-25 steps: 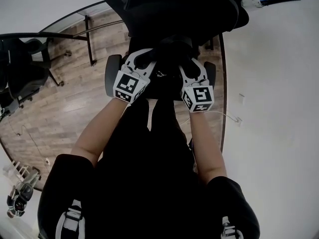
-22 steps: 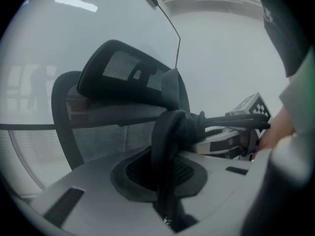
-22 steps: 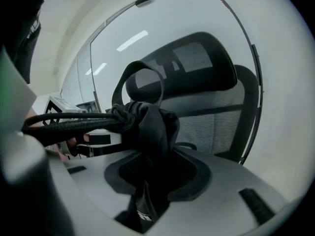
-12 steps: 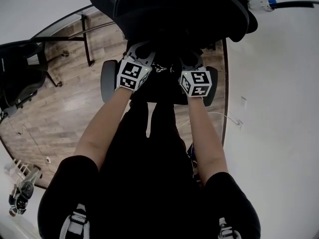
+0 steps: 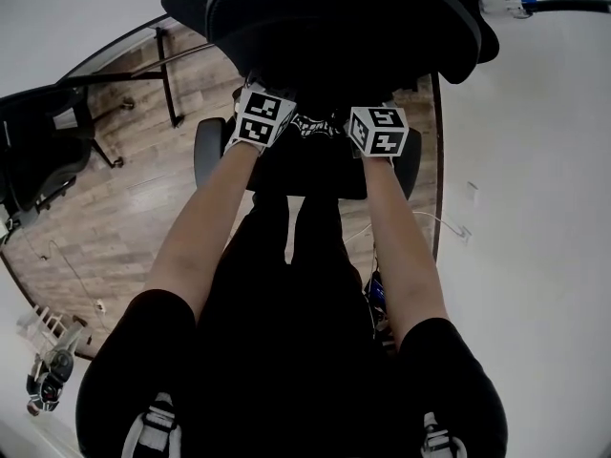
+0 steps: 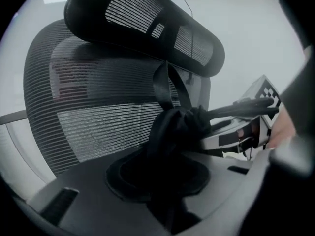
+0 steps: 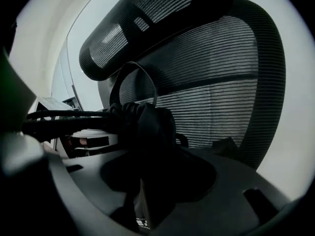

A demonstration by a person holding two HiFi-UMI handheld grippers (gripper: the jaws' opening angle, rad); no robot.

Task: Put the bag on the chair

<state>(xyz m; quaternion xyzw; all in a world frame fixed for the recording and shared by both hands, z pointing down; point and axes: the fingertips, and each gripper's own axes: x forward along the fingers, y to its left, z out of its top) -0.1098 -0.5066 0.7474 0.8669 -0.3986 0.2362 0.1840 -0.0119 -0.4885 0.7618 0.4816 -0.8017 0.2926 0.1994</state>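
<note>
1. The bag (image 6: pixel 174 132) is a bunched black bundle just in front of the chair (image 5: pixel 344 17) back. It sits below the headrest (image 6: pixel 147 28), with its strap (image 6: pixel 165 85) looping up against the mesh. No view shows whether its bottom rests on the seat yet.
2. The left gripper (image 5: pixel 267 113) has the gathered top of the bag between its jaws. The jaws are opening but stand only slightly apart, and the cloth looks pinched rather than free.
3. The right gripper (image 5: pixel 377 127) holds the same bundle from the other side. Its jaws are opening too, and wider than the left pair, with the fabric between them and not yet dropped away.
4. The two grippers face each other across the bag, each showing in the other's view close to the bundle. Holding it from both sides probably keeps the soft bag upright and centred over the seat while it goes down.
5. The bag seems to have been carried deep toward the chair back so that it lands well in from the front edge and cannot slide off.
6. Since both pairs of jaws are loosening here, the step in hand looks like the release.
7. Compared with a second ago, both grippers are further in toward the chair back, now tucked right under its edge in the head view. Before, they were nearer the front of the seat, with more of the bag showing between them.
</note>
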